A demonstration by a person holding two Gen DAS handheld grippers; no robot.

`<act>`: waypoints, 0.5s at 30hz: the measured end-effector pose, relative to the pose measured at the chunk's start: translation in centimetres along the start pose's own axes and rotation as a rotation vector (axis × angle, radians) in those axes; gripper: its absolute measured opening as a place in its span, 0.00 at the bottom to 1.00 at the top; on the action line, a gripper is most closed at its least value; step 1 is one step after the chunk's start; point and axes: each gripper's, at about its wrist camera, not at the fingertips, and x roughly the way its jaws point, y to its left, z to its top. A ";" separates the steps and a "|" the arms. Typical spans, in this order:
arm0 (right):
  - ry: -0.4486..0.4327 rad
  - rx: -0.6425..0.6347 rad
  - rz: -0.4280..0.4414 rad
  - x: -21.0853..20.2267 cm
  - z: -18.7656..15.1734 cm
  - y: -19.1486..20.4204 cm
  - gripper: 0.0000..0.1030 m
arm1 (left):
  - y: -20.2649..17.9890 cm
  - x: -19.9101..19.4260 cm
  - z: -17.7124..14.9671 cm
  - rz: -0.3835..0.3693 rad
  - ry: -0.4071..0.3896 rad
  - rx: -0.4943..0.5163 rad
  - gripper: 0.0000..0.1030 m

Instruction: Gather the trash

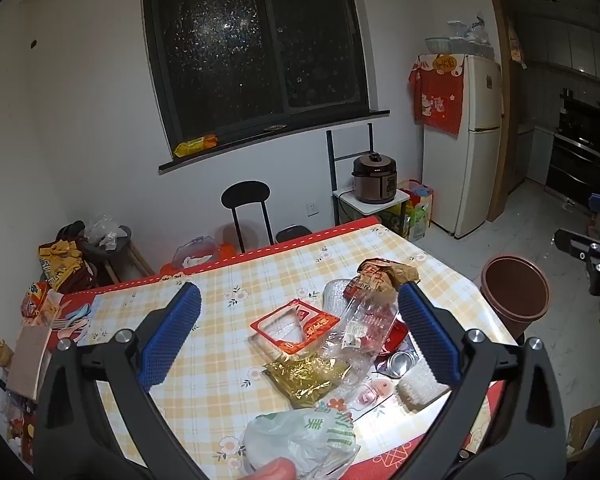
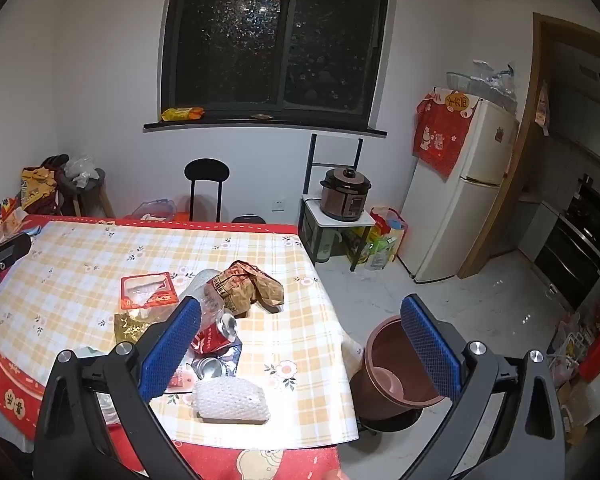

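Observation:
Trash lies on the checked tablecloth (image 1: pixel 228 276): a brown paper bag (image 1: pixel 384 276), a red cardboard sleeve (image 1: pixel 296 326), clear plastic packaging (image 1: pixel 364 328), a gold wrapper (image 1: pixel 306 376), a white foam net (image 1: pixel 418 384), a crushed can (image 1: pixel 402 362) and a green-printed plastic bag (image 1: pixel 304 440). A brown trash bin (image 1: pixel 514 292) stands off the table's right edge. My left gripper (image 1: pixel 300 336) is open above the pile, empty. My right gripper (image 2: pixel 300 344) is open and empty, over the table's right edge, between the foam net (image 2: pixel 232 402) and the bin (image 2: pixel 396 376).
A black chair (image 1: pixel 246 208) stands behind the table. A rice cooker (image 1: pixel 374 180) sits on a small stand beside a white fridge (image 1: pixel 464 144). Bags and clutter (image 1: pixel 64 264) lie at the far left corner. White tiled floor (image 2: pixel 432 292) lies to the right.

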 end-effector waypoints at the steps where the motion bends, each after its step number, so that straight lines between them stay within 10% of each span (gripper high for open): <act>1: 0.000 -0.001 0.001 0.0 0.0 0.0 0.95 | 0.0 0.1 0.0 0.000 0.003 -0.002 0.95; 15: 0.000 -0.009 -0.006 0.3 0.2 0.1 0.95 | 0.6 -0.1 0.6 0.000 -0.011 -0.016 0.95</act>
